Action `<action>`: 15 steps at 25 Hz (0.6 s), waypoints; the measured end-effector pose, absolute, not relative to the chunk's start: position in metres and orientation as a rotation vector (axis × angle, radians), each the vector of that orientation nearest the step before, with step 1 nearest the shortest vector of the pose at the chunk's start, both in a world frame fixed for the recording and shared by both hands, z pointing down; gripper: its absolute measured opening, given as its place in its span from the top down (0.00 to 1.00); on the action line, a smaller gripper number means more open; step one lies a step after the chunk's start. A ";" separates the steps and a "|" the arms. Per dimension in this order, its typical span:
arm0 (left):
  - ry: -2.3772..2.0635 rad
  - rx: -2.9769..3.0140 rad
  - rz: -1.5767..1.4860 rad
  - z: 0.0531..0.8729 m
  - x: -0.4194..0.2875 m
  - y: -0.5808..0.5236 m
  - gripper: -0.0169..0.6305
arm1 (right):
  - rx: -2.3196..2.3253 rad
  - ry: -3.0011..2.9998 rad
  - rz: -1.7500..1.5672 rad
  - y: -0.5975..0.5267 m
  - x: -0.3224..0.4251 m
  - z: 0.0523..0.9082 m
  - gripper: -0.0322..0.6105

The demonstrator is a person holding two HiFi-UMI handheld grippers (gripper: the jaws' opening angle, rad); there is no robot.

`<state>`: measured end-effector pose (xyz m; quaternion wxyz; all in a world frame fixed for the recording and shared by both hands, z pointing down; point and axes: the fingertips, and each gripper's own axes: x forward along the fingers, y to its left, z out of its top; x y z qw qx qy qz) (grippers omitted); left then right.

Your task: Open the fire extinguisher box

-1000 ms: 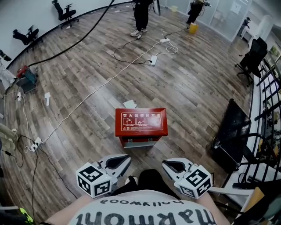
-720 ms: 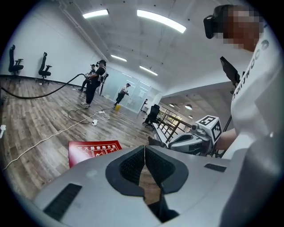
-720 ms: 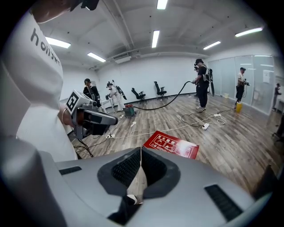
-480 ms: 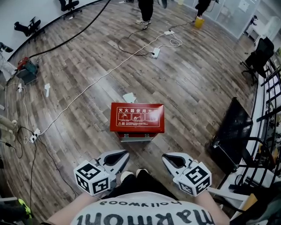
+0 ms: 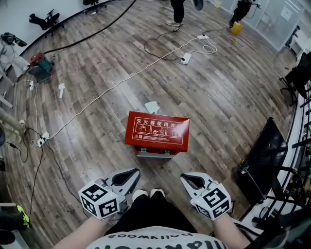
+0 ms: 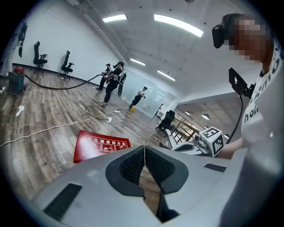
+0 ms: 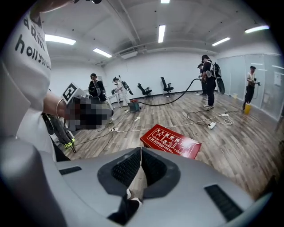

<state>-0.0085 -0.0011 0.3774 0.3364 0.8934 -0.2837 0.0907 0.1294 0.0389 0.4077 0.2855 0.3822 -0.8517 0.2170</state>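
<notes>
The red fire extinguisher box (image 5: 157,130) lies flat on the wood floor, its lid up with white printed instructions, and it is closed. It also shows in the left gripper view as a red box (image 6: 100,145) and in the right gripper view as the same box (image 7: 171,142). My left gripper (image 5: 131,173) and right gripper (image 5: 187,179) hang side by side near my body, short of the box and apart from it. Each is shut with nothing between the pads, as the left gripper (image 6: 144,148) and the right gripper (image 7: 141,150) show in their own views.
A white sheet (image 5: 152,107) lies just behind the box. A white cable with a power strip (image 5: 185,59) and a black hose (image 5: 97,34) cross the floor. A black case (image 5: 260,155) and railing stand at the right. People (image 5: 177,9) stand far off.
The view has swung down towards my feet, and my shoes have come into sight. Both grippers have sunk a little, the right one more. Both remain shut.
</notes>
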 end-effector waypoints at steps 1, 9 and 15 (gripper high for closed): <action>-0.764 2.318 0.227 0.381 -0.011 -0.003 0.96 | 1.028 -2.265 0.557 0.034 0.135 0.414 0.93; -0.831 2.290 0.173 0.401 -0.029 -0.002 0.96 | 1.014 -2.194 0.230 -0.002 0.140 0.445 0.93; -0.789 2.252 0.099 0.421 -0.045 0.011 0.96 | 1.048 -2.161 0.174 0.008 0.115 0.476 0.94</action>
